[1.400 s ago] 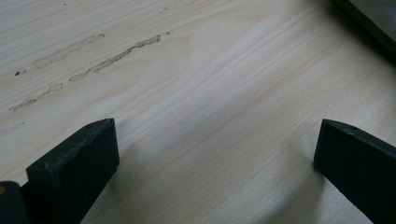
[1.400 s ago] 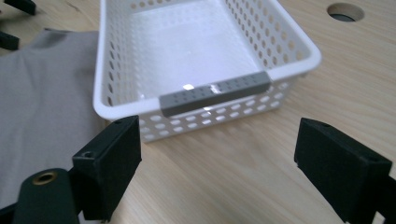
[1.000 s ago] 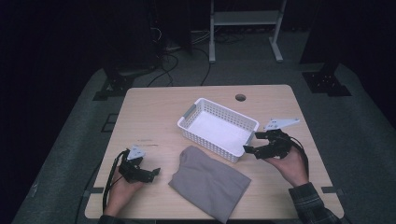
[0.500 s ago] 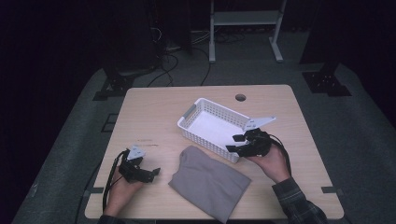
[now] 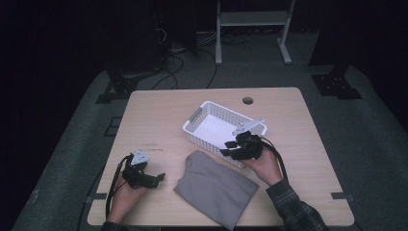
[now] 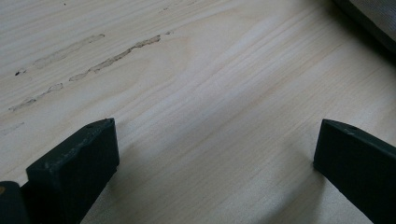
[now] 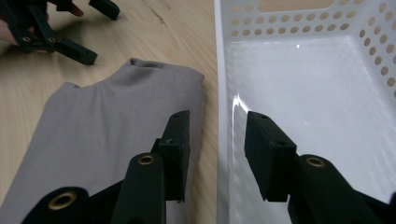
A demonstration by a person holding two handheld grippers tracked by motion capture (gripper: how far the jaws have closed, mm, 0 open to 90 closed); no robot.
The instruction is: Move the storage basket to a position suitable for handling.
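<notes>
My right gripper (image 5: 230, 148) sits at the near long wall of the white perforated basket (image 5: 208, 109), over its right-hand end as the high view shows it. In the right gripper view, its fingers (image 7: 180, 140) straddle that rim: one is outside, above the edge of the folded grey cloth (image 5: 215, 188), and the other is inside, over the basket's shiny white floor. The jaws have just been closing and now stand only partly apart, with the basket wall in the gap between them. I think the pads are not pressing on the plastic yet, though the angle makes that hard to judge.

The cloth lies flat on the wooden bench (image 5: 298, 125), its folded edge just beside the basket's near wall. The basket stands slanted near the bench's middle.

My left gripper (image 5: 155, 177) rests low over the bench's near left part, well apart from the cloth. Its fingers (image 6: 79, 163) are spread wide over bare wood, holding nothing; a corner of the cloth (image 6: 373, 14) shows at the top right of that view.
</notes>
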